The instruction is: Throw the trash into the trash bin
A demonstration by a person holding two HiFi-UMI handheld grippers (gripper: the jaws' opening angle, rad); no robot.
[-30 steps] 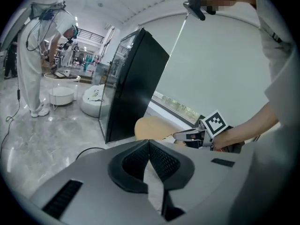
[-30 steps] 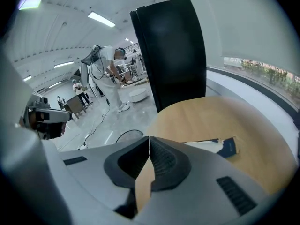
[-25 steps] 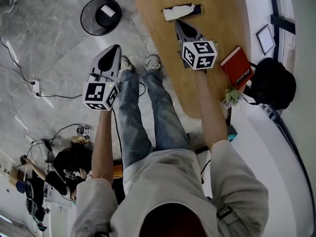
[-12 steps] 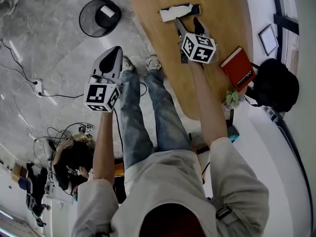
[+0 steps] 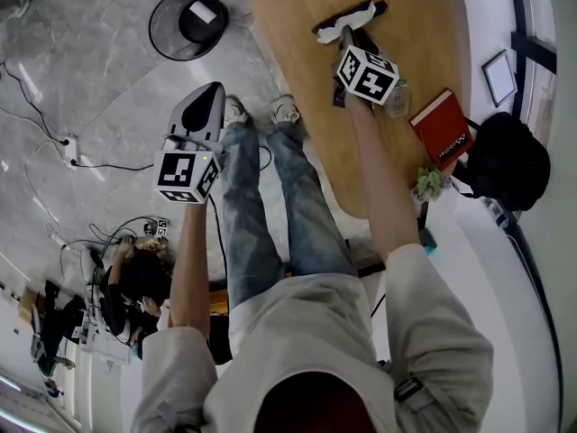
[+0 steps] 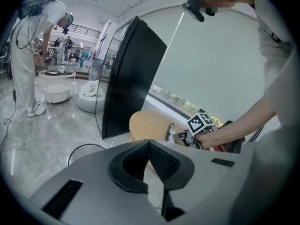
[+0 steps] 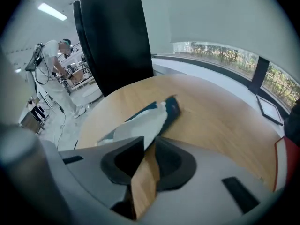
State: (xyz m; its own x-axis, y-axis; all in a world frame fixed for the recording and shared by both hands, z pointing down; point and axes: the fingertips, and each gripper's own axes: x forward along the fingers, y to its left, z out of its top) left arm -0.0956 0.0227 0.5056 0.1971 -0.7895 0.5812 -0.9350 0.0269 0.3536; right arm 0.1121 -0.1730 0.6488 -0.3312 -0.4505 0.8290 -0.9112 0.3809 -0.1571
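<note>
On far part of counter (image 5: 424,34), trash (image 5: 345,18) lies flat: white tissue over dark wrapper. Over its near edge, right claw (image 7: 149,146) tilts down, jaws closing, narrow gap between them, tissue corner just entering at tips; no pinch yet. Near side, left claw (image 5: 207,97) closed, empty, held over floor. On floor far left, trash bin (image 5: 185,25), well apart from counter.
Step in hand: grasp.
Next move calls for: close on tissue and wrapper together, lift clear, carry left over bin, release.
</note>
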